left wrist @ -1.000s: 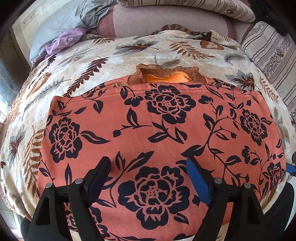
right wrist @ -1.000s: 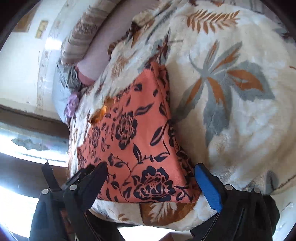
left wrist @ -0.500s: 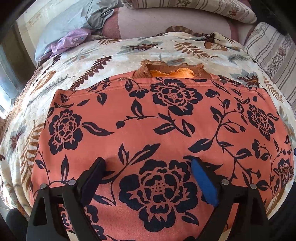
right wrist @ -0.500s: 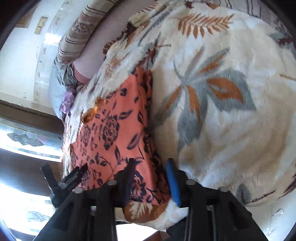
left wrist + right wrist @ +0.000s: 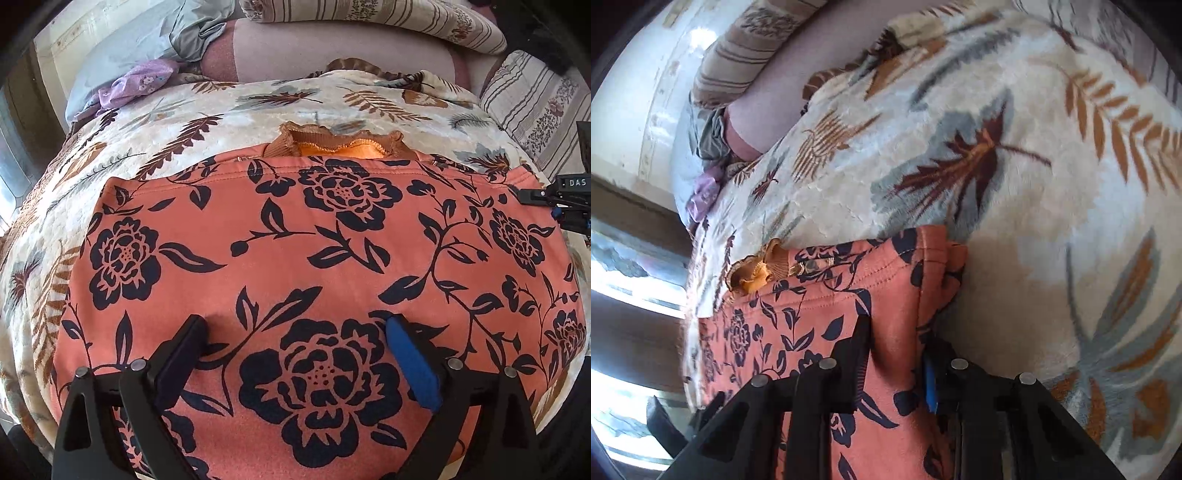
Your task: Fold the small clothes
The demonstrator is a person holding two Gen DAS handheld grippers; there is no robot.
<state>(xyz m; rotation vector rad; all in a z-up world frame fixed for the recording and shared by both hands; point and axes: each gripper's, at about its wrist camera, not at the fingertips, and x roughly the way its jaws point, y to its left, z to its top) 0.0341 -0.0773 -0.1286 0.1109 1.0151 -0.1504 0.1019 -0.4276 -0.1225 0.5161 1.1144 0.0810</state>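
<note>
Right tongs (image 5: 897, 354) are closing on the edge of the floral orange garment (image 5: 325, 240) on the leaf-print blanket (image 5: 258, 107), while left tongs (image 5: 295, 343), opening, rest spread on it

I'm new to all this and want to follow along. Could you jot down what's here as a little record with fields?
place: bed under a leaf-print blanket
garment: orange floral garment, lying flat
collar: ribbed brown collar at the far edge
left hand-held gripper: jaws wide, opening, over the near part of the garment
right hand-held gripper: jaws closing, garment's side edge between them
other items: lilac cloth, striped pillow
</note>
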